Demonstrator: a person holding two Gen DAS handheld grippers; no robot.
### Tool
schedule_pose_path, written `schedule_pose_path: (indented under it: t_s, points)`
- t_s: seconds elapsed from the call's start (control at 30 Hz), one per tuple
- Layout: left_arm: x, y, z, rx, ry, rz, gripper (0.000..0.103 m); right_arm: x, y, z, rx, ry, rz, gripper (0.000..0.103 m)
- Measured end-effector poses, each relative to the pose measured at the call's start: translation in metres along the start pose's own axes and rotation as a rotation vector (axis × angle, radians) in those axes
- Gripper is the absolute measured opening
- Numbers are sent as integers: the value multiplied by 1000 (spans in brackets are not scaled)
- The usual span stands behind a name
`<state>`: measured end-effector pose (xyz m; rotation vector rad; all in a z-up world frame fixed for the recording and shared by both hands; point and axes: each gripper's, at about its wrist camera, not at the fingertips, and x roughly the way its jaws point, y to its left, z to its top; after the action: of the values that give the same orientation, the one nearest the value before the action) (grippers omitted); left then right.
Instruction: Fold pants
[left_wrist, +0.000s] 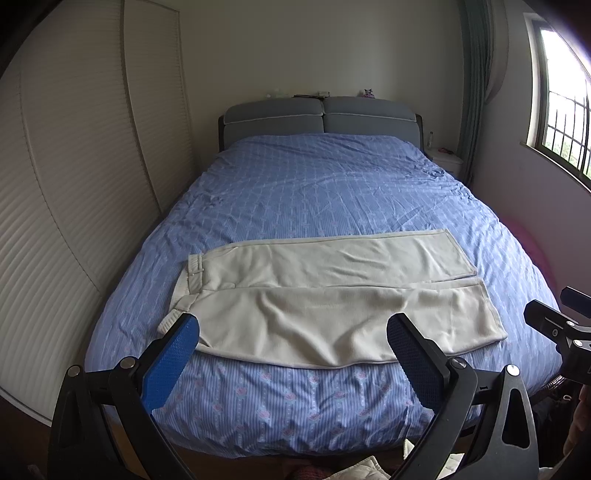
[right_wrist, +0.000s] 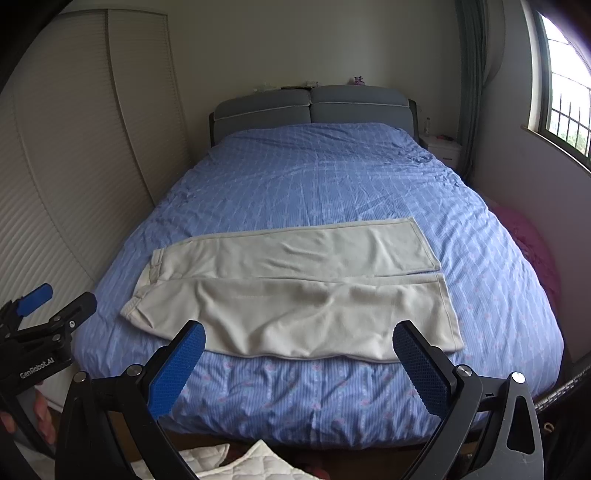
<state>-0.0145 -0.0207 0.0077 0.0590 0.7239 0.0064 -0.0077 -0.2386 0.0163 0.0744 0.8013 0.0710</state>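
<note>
We see a pair of cream pants (left_wrist: 325, 295) spread flat across the foot end of a bed (left_wrist: 314, 192), waistband (left_wrist: 188, 280) toward the wardrobe (left_wrist: 74, 184) side and the 2 hems toward the window (left_wrist: 554, 92) side. The 2 legs lie side by side, nearly touching, the near leg carrying soft ripples and its outer seam running close to the bed's foot edge. Our left gripper (left_wrist: 293, 334) hovers before that seam, its blue fingers (left_wrist: 173, 365) spread wide and holding nothing; our right gripper (right_wrist: 299, 336) hovers likewise, fingers (right_wrist: 421, 369) wide apart and empty. Neither touches the cloth. We judge the fold not yet begun, and the step in hand to be taking hold of the near leg. To do it well, we would pinch the near seam at 2 well-separated spots, 1 close to the waistband and 1 close to the hem, lift evenly, and lay the near leg over the far leg, matching seams and hems so that the ripples are not trapped underneath.
</note>
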Motion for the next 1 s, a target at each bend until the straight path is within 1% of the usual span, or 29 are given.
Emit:
schedule_pose_path:
  t_s: [0.6, 0.77, 1.0]
  points:
    - [-1, -3, 0, -3, 3, 10, 103, -1, -2, -1, -1, 0, 6, 103]
    - [2, 7, -2, -14, 11, 20, 103, 3, 3, 2, -11, 8, 19, 103]
    - [10, 24, -7, -40, 40, 54, 103, 24, 22, 1, -37, 44, 61, 103]
